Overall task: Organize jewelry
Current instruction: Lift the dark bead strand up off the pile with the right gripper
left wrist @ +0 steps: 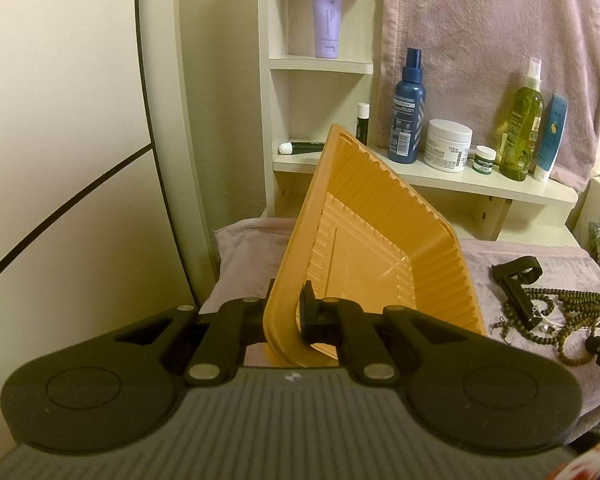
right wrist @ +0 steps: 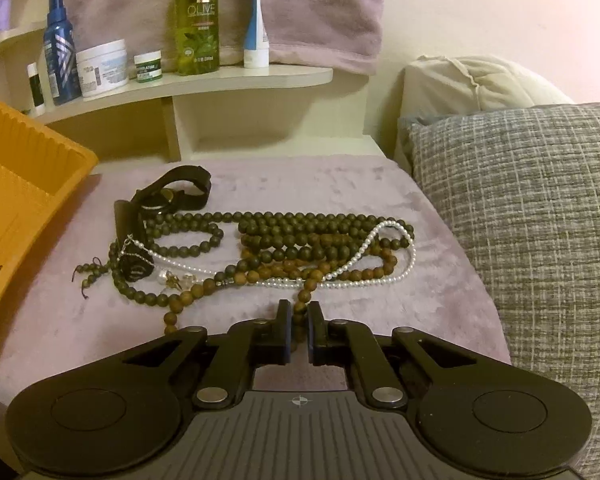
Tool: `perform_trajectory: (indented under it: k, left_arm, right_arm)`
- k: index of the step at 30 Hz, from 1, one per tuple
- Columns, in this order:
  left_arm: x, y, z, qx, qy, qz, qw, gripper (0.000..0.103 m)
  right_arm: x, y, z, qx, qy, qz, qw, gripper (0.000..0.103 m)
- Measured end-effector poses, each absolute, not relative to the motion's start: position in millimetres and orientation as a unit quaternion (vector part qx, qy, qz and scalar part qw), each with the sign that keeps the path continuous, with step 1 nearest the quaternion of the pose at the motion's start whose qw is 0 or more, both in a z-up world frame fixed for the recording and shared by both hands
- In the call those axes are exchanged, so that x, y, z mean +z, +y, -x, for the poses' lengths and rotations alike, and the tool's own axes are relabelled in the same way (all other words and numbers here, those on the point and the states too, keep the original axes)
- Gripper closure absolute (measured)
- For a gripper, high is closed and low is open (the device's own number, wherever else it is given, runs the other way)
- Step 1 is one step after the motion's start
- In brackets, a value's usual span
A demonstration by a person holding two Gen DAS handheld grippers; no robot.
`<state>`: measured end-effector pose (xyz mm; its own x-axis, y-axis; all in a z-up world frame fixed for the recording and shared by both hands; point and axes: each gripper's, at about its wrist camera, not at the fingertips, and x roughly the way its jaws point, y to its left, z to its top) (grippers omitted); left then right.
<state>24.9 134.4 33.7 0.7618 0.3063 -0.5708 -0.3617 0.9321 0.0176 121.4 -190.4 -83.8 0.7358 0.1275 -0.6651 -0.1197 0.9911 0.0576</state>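
— Beads first: where do they lie?
— Middle of the right wrist frame, a tangle of dark and brown strands on the mauve blanket, with a pearl string looped over the right side and a black watch at the upper left of the heap. One brown strand trails down to the right hand-held gripper.
— Is it holding that strand?
— Its jaws stand narrow, nearly together, with beads showing in the gap; whether they pinch it I cannot tell.
— Room around the heap?
— Bare blanket lies left and behind. A grey cushion closes the right edge; the shelf with bottles bounds the back.
— And the tray?
— The orange tray is tilted up, its near rim clamped in the left hand-held gripper. In the right wrist frame it fills the left edge, just beside the heap but apart from it.
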Motion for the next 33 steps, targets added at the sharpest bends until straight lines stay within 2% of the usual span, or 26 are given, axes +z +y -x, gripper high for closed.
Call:
perform_trajectory:
  k: [6,19,33]
  left_arm:
    - [33.8,133.9,-24.7,0.178,0.296,0.048,0.937,0.096]
    - [33.5,135.9,-24.3,0.178,0.295,0.05,0.938,0.096]
    - [32.7,138.8,-23.5,0.178,0.295,0.056,0.937,0.096]
  right_arm:
    - [-75.3,-195.9,-123.3,0.075,0.36,-0.016,0.93,0.097]
    - [11.1,-207.9,-112.6,0.128,0.25,0.03,0.959,0.097]
    - [55.0,-206.7,-111.0,0.177,0.192,0.039,0.964,0.097]
